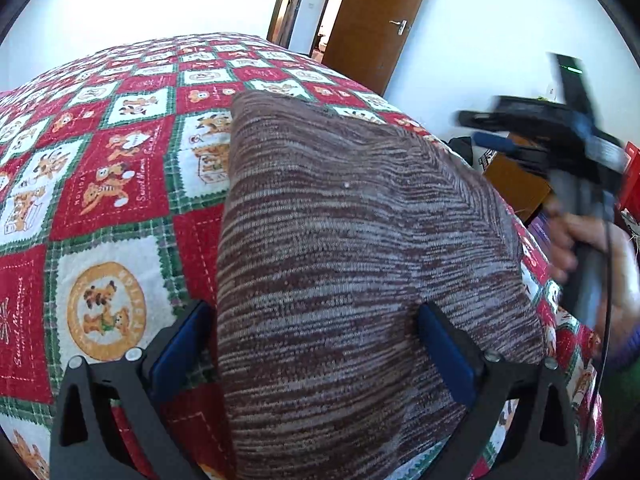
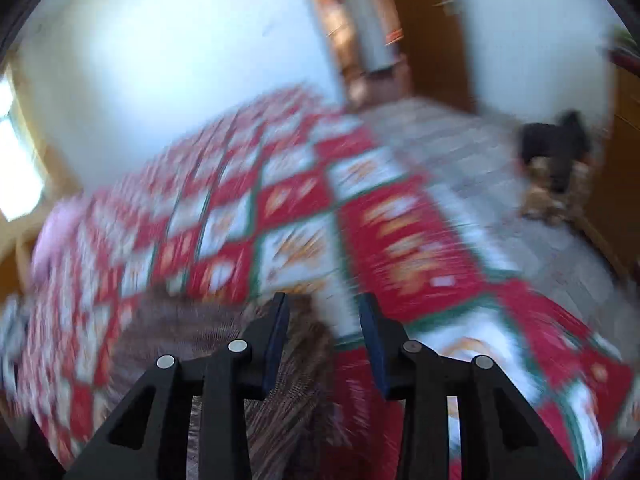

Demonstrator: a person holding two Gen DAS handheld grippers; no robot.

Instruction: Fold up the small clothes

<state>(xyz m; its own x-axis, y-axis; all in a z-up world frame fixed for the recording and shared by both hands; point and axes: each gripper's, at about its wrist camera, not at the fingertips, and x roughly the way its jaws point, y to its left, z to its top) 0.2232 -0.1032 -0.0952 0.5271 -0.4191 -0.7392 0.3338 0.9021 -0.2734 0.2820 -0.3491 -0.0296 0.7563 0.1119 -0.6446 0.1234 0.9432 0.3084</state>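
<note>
A brown-and-white striped knit garment (image 1: 340, 240) lies folded in a long shape on the bed's red, green and white patchwork blanket (image 1: 120, 184). My left gripper (image 1: 316, 344) is open wide just over its near end. The left finger stands off the garment's left edge and the right finger is over the cloth. My right gripper (image 1: 470, 128), blurred and held by a hand (image 1: 576, 240), hangs in the air beyond the garment's right side. In the blurred right wrist view the right gripper (image 2: 324, 304) is open with nothing between its pads. The garment (image 2: 192, 332) lies below and left of it.
The bed's right edge drops to a tiled floor (image 2: 460, 160), where a dark object (image 2: 556, 148) and a brown box (image 1: 516, 184) stand. A brown door (image 1: 376, 20) is open behind the bed. Something pink (image 2: 56, 232) lies at the bed's far left.
</note>
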